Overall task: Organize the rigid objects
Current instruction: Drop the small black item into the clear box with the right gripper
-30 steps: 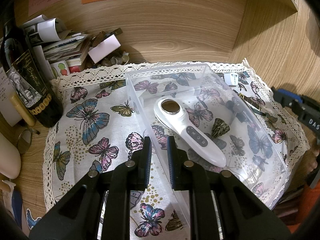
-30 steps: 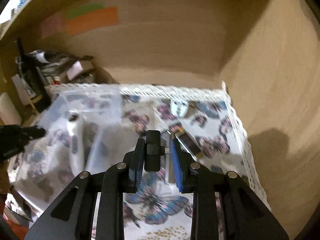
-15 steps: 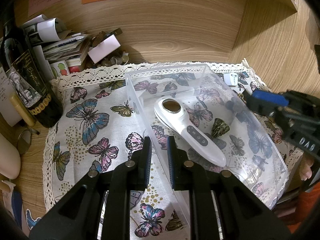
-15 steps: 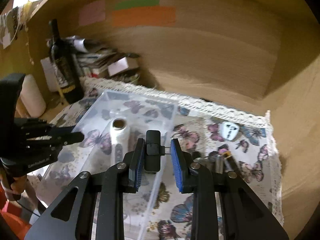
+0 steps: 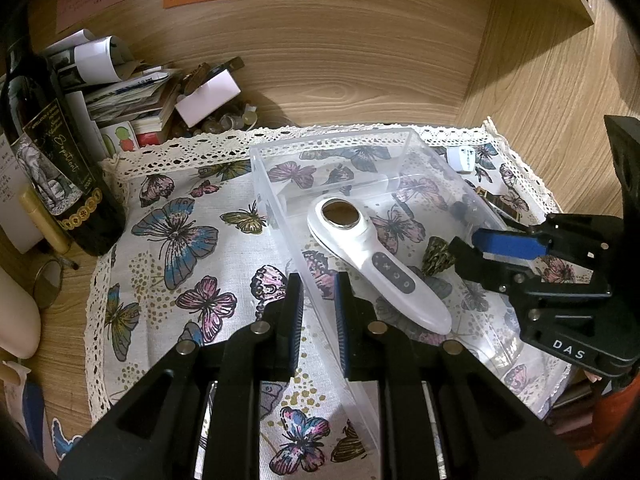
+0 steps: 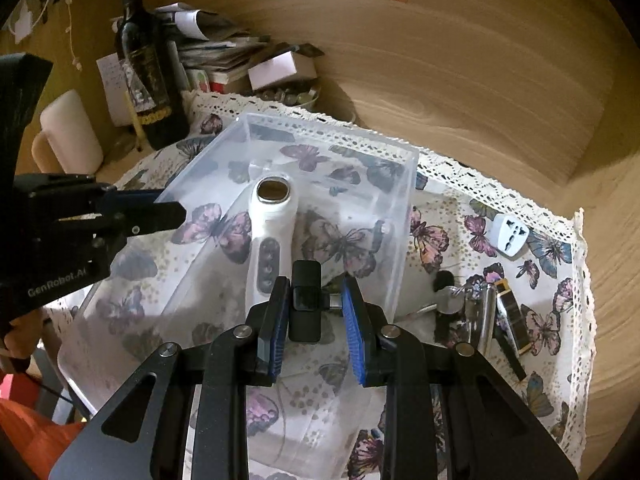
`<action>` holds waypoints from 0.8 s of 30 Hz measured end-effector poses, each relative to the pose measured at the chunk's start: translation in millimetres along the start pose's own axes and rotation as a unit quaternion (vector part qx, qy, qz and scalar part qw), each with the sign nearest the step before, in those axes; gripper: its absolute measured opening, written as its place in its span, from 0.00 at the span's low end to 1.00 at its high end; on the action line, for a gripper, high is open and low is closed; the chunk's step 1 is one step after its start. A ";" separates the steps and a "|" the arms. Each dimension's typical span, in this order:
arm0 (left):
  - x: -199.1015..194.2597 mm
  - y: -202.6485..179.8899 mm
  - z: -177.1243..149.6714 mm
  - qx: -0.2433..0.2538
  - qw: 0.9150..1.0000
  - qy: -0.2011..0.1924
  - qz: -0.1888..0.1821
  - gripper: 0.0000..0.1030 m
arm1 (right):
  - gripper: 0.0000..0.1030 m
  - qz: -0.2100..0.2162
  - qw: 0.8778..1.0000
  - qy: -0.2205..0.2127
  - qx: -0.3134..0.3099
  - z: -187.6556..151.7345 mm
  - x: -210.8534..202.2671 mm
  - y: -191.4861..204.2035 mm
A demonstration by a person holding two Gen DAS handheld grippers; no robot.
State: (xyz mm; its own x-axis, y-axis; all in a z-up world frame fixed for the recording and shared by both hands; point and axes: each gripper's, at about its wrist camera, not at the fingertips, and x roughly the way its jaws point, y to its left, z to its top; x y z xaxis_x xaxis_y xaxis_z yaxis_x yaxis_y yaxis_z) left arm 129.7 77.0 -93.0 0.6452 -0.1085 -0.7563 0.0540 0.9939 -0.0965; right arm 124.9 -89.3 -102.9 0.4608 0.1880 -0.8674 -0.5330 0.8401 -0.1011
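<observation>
A clear plastic bin (image 5: 332,142) (image 6: 404,216) stands on the butterfly cloth. A white handheld device (image 5: 376,264) (image 6: 272,236) lies inside it. My left gripper (image 5: 318,312) is shut on the bin's near-left wall; it also shows in the right wrist view (image 6: 160,210). My right gripper (image 6: 314,308) is shut on a small black device (image 6: 306,300) and holds it over the bin's near end. It enters the left wrist view (image 5: 480,248) from the right, above the bin.
A white plug adapter (image 6: 510,236) (image 5: 462,158), a black lighter (image 6: 508,320) and small metal items (image 6: 452,304) lie on the cloth right of the bin. A wine bottle (image 5: 52,168) (image 6: 148,72), papers and boxes (image 5: 132,92) stand at the back left. Wooden walls enclose the back and right.
My right gripper has swung left with the black device, from over the cloth to over the bin. My left gripper has stayed clamped on the bin wall.
</observation>
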 end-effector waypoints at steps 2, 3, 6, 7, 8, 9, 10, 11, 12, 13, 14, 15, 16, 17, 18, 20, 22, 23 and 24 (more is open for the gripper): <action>-0.4 -0.3 -0.7 0.000 1.000 0.000 0.000 0.14 | 0.23 0.003 1.000 0.002 0.004 -0.2 -0.1 -0.5; 0.0 -0.4 -0.1 0.000 1.000 0.000 0.001 0.14 | 0.23 0.003 1.000 0.002 0.005 -0.1 -0.5 -0.6; -0.4 -0.2 -0.7 0.000 1.000 0.000 0.000 0.14 | 0.25 0.006 1.000 -0.001 0.010 0.2 -3.7 -2.2; -0.4 -0.2 -0.8 0.000 1.000 0.000 0.000 0.14 | 0.28 0.007 1.000 -0.004 0.013 0.2 -6.1 -3.2; -0.4 -0.2 -0.8 0.000 1.000 0.000 0.000 0.14 | 0.29 0.007 1.000 -0.006 0.015 0.1 -7.8 -3.6; -0.4 -0.2 -0.8 0.000 1.000 0.000 0.000 0.14 | 0.31 0.006 1.000 -0.012 0.018 -0.1 -11.5 -4.8; -0.4 -0.2 -0.8 0.000 1.000 0.000 0.000 0.14 | 0.32 0.004 1.000 -0.015 0.019 -0.1 -13.5 -5.8; -0.2 -0.2 -0.5 0.000 1.000 0.000 0.000 0.14 | 0.32 0.002 1.000 -0.021 0.023 -0.3 -17.6 -7.7; -0.4 -0.2 -0.9 0.000 1.000 0.000 0.000 0.14 | 0.32 0.001 0.999 -0.024 0.025 -0.2 -20.4 -9.4; -0.4 -0.2 -0.8 0.001 1.000 0.000 0.000 0.14 | 0.32 -0.001 0.999 -0.028 0.027 -0.3 -23.3 -11.3; -0.3 0.0 -0.6 0.000 1.000 0.000 0.000 0.14 | 0.33 -0.006 0.999 -0.033 0.030 -0.4 -27.5 -13.9; -0.4 -0.2 -0.9 0.000 1.000 0.000 0.000 0.14 | 0.35 -0.011 0.999 -0.036 0.033 -0.6 -30.4 -16.1; -0.4 -0.3 -0.9 0.001 1.000 0.000 0.000 0.14 | 0.37 -0.017 0.998 -0.041 0.037 -1.3 -34.9 -19.7; -0.4 -0.3 -0.9 0.001 1.000 0.000 0.000 0.14 | 0.38 -0.022 0.998 -0.045 0.042 -1.7 -38.0 -23.1; -0.4 -0.3 -0.9 0.000 1.000 0.000 0.000 0.14 | 0.39 -0.027 0.997 -0.049 0.046 -2.5 -41.1 -26.3; -0.5 -0.3 -1.0 0.000 1.000 0.000 0.000 0.14 | 0.40 -0.041 0.996 -0.054 0.058 -5.8 -47.7 -36.4; -0.5 -0.4 -1.0 0.000 1.000 0.000 0.000 0.14 | 0.42 -0.056 0.994 -0.054 0.074 -10.9 -52.6 -48.0; -0.3 -0.4 -0.8 0.000 1.000 0.000 0.000 0.14 | 0.42 -0.063 0.993 -0.053 0.082 -13.2 -54.1 -53.9; -0.4 -0.6 -1.0 0.000 1.000 0.000 0.000 0.14 | 0.42 -0.070 0.992 -0.051 0.091 -15.9 -55.3 -59.4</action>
State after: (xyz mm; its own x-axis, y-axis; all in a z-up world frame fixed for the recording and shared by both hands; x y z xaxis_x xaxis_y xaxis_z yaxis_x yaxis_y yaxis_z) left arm 128.7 76.4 -93.3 0.6458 -0.1082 -0.7558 0.0541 0.9939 -0.0961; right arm 119.8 -157.7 -56.6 0.5963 0.1062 -0.7957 -0.3267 0.9375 -0.1197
